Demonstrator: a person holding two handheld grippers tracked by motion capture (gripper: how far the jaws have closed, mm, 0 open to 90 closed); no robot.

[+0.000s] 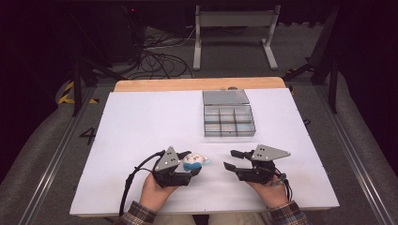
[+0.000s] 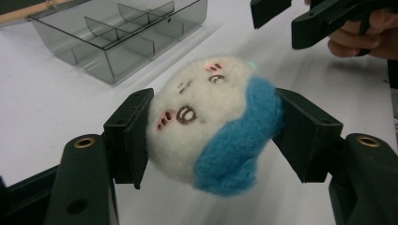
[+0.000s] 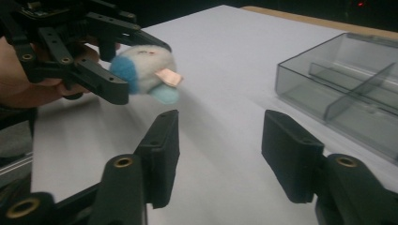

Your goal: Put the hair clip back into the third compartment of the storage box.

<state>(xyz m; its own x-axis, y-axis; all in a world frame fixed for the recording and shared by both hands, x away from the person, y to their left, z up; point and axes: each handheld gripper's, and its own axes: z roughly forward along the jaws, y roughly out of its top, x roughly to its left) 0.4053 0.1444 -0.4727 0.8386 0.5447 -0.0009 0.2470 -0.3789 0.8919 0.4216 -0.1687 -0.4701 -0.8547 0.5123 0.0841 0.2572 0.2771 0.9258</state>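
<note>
left tongs (image 1: 193, 165): black, grey three-cornered plate, brass-ringed holes, black cable trailing behind | right tongs (image 1: 231, 159): same black build, grey plate | sleeves (image 1: 137, 213): brown plaid cuffs behind both tongs

Left gripper (image 2: 209, 136) pads hide the felt toy's (image 2: 211, 124) sides.

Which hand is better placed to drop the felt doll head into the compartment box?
Left, probably. The left tongs are shut on the felt doll head, lifted off the white table. The right tongs are open with nothing between them. The compartment box stands open ahead, slightly nearer the right hand.
</note>
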